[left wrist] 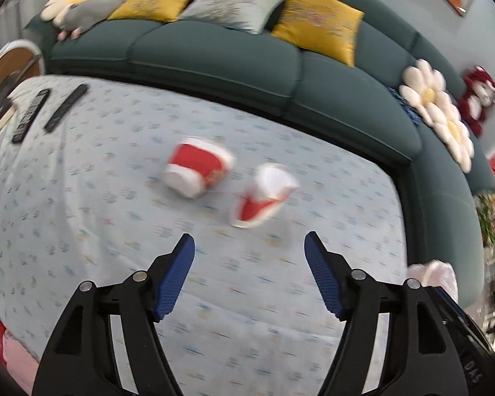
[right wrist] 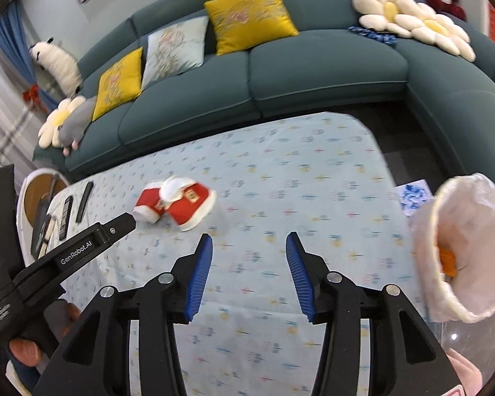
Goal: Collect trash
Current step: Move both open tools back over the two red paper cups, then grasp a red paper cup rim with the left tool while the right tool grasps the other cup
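Two red and white paper cups lie on their sides on the light blue tablecloth: one (left wrist: pixel 198 170) to the left, one crushed (left wrist: pixel 264 194) to the right. In the right wrist view they lie together (right wrist: pixel 178 203). My left gripper (left wrist: pixel 249 244) is open and empty, a short way in front of the crushed cup. It also shows in the right wrist view (right wrist: pixel 115 227) near the cups. My right gripper (right wrist: pixel 249 244) is open and empty over the cloth. A white-lined trash bin (right wrist: pixel 462 247) at the right holds something orange.
A dark green sofa (left wrist: pixel 214 59) with yellow and pale cushions curves round the far and right sides of the table. Two black remotes (left wrist: pixel 49 112) lie at the table's left end. A blue patterned object (right wrist: pixel 412 194) lies by the bin.
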The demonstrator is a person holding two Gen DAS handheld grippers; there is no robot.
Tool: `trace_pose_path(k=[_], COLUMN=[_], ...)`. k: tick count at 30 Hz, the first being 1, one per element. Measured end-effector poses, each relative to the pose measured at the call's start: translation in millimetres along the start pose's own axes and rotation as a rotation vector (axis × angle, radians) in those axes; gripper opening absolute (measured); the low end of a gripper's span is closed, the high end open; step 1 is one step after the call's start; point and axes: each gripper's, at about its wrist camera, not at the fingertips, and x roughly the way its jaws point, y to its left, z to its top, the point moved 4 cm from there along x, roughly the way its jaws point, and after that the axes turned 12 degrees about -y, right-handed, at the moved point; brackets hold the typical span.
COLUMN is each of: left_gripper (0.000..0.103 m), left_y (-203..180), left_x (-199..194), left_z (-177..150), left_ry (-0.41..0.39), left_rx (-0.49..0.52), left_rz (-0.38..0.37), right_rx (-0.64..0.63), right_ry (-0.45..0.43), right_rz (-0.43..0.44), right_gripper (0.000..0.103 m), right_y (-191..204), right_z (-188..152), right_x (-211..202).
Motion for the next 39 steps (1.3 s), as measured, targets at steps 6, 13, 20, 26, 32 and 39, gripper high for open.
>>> trace_pose_path(k=[6,13,20,26,32,39], left_gripper=[0.070,0.080,0.080,0.080,0.077,0.061], left_y=[50,67,60,58,58,54], left_x=[26,65,106,134,151,156], left_z=[15,32,33,28,27,20], left_ry=[0.022,0.046,0.094,0.130,0.143,0.141], left_rx=[-0.032,0.034,0.144,0.172,0.172,0.210], left_rz=[0.044,0.016,-0.035,-0.036,-0.037,-0.048], right_rx=[-0.021,-0.005,0.029,0.031,0.024,0.025], right_ry=[0.054,0.113,0.152,0.181,0.197,0.222], right_rz=[0.023,0.035,0.018,-0.004,-0.021,-0.011], right_gripper=[0.050,0.055,0.059,0.059,0.059,0.034], right_y=[44,81,93,97,102,102], right_z=[1,2,10,10,8,-2], right_x=[44,101,147,176,194,202])
